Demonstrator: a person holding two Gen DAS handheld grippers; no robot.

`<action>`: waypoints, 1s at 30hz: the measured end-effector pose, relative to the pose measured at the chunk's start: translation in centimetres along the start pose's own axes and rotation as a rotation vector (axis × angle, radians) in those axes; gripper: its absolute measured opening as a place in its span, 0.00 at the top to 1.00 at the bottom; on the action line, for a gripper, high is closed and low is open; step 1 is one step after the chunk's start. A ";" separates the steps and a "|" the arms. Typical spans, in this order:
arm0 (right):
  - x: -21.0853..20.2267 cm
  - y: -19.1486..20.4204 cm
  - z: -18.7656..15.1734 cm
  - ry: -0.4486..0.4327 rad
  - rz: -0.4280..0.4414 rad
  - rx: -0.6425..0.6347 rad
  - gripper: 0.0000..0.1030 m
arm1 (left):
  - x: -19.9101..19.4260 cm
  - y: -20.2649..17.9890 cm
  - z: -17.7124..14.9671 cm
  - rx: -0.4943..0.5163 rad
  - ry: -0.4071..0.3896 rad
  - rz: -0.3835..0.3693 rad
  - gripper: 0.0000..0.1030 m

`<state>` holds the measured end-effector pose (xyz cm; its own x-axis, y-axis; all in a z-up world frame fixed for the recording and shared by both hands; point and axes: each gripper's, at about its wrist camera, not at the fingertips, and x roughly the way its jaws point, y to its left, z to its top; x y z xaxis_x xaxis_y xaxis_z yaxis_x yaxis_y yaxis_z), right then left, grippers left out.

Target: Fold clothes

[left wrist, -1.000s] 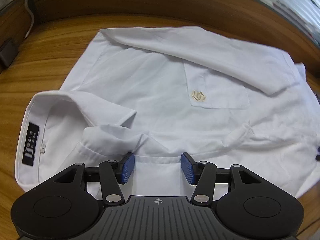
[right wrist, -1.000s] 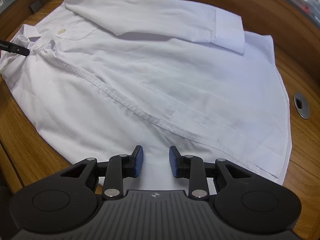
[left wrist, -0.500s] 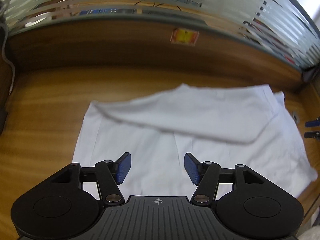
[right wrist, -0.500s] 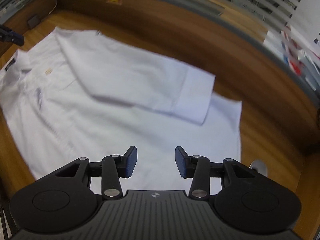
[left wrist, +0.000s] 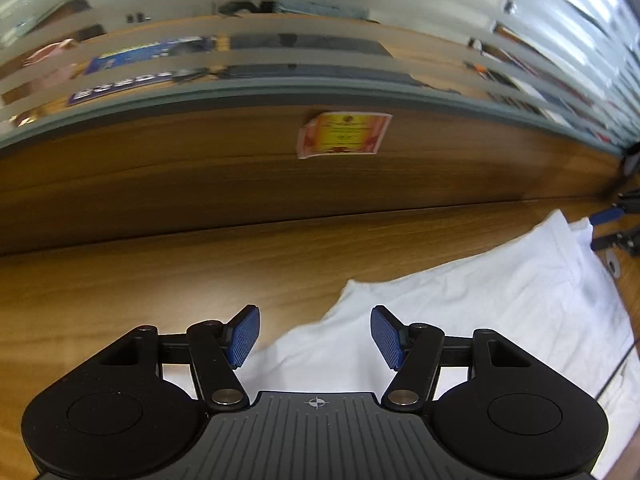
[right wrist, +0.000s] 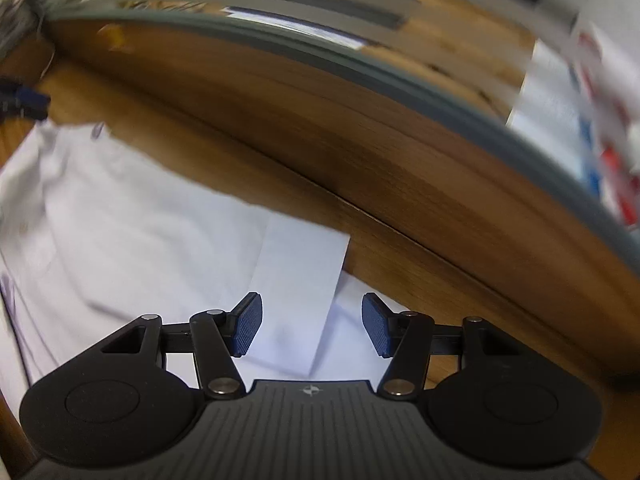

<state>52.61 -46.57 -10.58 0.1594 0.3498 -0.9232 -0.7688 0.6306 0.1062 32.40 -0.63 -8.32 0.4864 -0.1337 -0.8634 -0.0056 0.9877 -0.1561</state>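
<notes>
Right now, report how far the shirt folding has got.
Done: one sleeve lies folded across the white shirt on the wooden table. In hand: nothing; left gripper and right gripper are both open above the cloth. Left: apparently the other sleeve and body folds, though neither view shows the whole shirt.

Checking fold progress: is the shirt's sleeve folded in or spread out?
Folded in. In the right wrist view the sleeve lies across the white shirt, its cuff end on the body.
</notes>
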 end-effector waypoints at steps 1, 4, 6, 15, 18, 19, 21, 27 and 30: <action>0.6 -0.5 0.2 0.004 0.016 0.025 0.40 | 0.6 -0.3 0.2 0.014 0.007 -0.008 0.38; 0.7 -1.2 -0.5 0.001 0.058 0.121 0.41 | 2.1 -1.2 0.2 0.058 0.024 -0.011 0.38; 0.7 -1.6 -1.0 -0.001 0.086 0.185 0.58 | 2.7 -1.5 0.1 0.077 0.029 -0.009 0.37; 0.9 -3.3 -3.0 -0.005 0.180 0.432 0.92 | 4.2 -1.2 -0.1 0.082 0.045 -0.038 0.37; 1.1 -3.0 -3.1 0.008 0.135 0.418 0.92 | 4.5 -0.9 0.0 0.077 0.053 -0.045 0.37; 1.1 -2.9 -3.1 0.013 0.120 0.414 0.92 | 4.7 -0.8 0.1 0.076 0.053 -0.047 0.37; 1.2 -2.8 -3.2 0.022 0.089 0.405 0.91 | 5.0 -0.9 0.2 0.077 0.052 -0.051 0.37; 1.2 -1.9 -2.8 0.037 0.014 0.316 0.78 | 5.7 -0.5 0.5 0.081 0.062 -0.067 0.37; 0.6 -0.8 -1.6 0.021 0.008 0.142 0.53 | 6.0 -0.5 0.7 0.080 0.068 -0.090 0.38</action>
<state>52.32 -47.96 -11.85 0.1394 0.3418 -0.9294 -0.6741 0.7202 0.1638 35.92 -1.85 -13.13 0.4215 -0.2244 -0.8786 0.1059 0.9745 -0.1981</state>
